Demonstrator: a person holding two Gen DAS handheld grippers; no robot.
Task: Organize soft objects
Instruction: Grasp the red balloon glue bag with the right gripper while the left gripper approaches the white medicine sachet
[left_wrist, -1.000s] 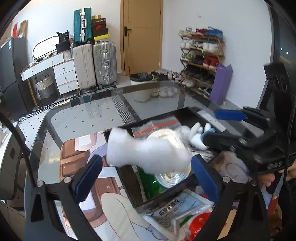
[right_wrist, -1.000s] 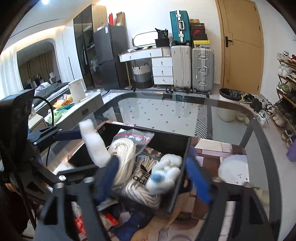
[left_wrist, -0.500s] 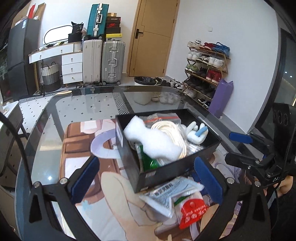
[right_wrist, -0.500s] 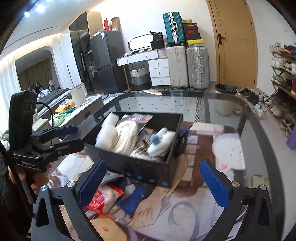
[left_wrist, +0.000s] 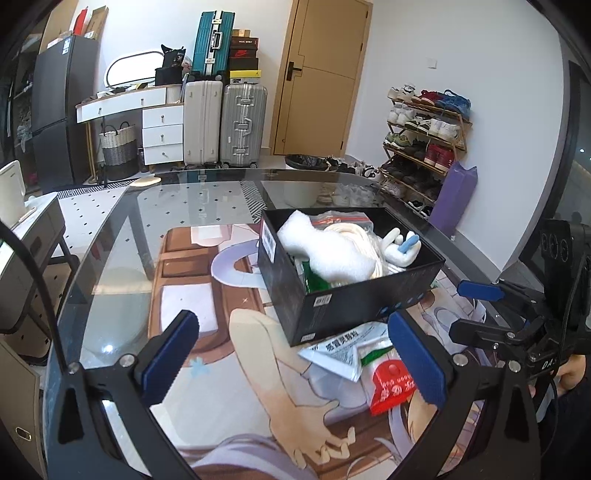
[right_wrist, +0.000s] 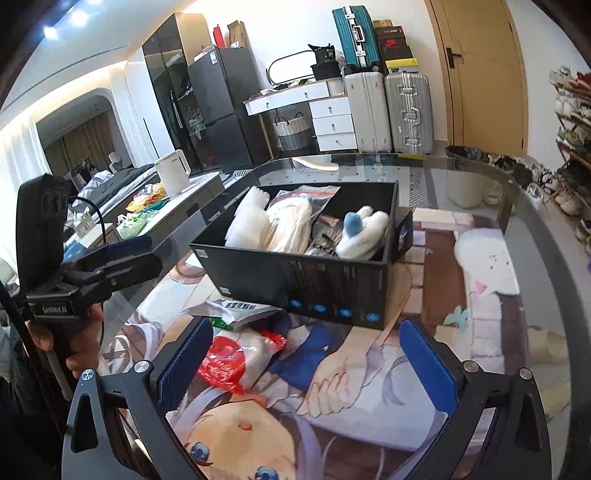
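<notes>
While both tongs (left_wrist: 293, 350) (right_wrist: 306, 356) gape empty, the black box (left_wrist: 354, 306) holds soft items

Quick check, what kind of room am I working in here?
Most likely a lived-in home, an open living area by the entrance: a shoe rack full of shoes beside a door, suitcases against the wall, and a fridge further back.

A lived-in home, near the entry door.

Suitcases (left_wrist: 225, 125) stand beside a white drawer unit (left_wrist: 162, 133), a shoe rack (left_wrist: 424, 140) lines the wall, a fridge (right_wrist: 225, 110) and kettle (right_wrist: 171, 177) sit beyond the glass table (left_wrist: 207, 206).
</notes>
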